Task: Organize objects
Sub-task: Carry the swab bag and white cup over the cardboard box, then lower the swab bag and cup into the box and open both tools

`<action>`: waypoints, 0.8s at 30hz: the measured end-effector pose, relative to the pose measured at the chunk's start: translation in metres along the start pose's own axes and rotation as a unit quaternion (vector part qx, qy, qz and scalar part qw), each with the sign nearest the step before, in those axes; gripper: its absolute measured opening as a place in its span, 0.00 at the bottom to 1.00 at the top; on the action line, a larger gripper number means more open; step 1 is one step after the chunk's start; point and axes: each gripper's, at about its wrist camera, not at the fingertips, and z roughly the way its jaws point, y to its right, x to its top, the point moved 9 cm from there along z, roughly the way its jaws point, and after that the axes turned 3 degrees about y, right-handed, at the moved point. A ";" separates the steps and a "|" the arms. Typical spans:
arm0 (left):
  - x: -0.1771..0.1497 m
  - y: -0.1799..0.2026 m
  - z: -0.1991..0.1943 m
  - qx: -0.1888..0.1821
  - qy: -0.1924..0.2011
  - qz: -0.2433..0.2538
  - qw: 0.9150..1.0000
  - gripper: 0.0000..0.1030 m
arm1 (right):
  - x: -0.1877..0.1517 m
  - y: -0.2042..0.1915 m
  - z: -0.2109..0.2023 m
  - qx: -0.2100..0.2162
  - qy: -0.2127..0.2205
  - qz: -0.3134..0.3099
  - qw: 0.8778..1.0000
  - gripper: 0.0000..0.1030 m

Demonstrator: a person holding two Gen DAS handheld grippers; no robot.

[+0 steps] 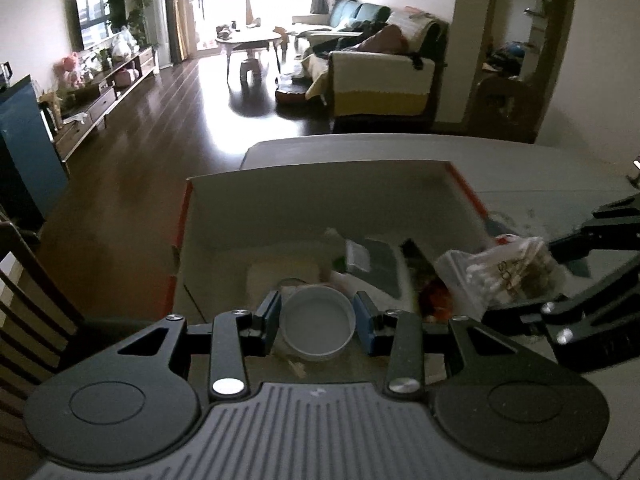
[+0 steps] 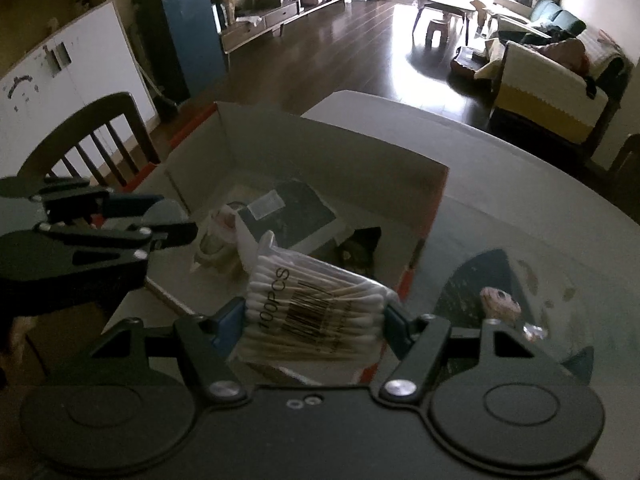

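Note:
An open cardboard box (image 1: 312,204) with red outer sides stands on the table and holds a dark booklet (image 1: 376,256) and other packets. My left gripper (image 1: 318,318) is shut on a round white lid (image 1: 318,322), held over the box's near side. In the right wrist view my right gripper (image 2: 316,316) is shut on a clear bag of cotton swabs (image 2: 316,304) marked 100PCS, held over the box's (image 2: 320,148) near right corner. That bag (image 1: 504,272) and the right gripper (image 1: 532,280) also show at the right of the left wrist view. The left gripper (image 2: 160,220) appears at the left of the right wrist view.
The grey table (image 2: 520,184) carries a dark mat (image 2: 480,280) with a small brownish object (image 2: 500,302) to the box's right. A dark wooden chair (image 2: 92,136) stands by the table's left side. Beyond lie a dark wood floor, a sofa (image 1: 384,76) and a coffee table (image 1: 248,38).

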 end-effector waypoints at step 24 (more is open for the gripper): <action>0.015 -0.015 0.107 0.017 -0.078 0.006 0.997 0.37 | -0.003 -0.004 0.054 -0.011 -0.038 -0.022 0.999 0.70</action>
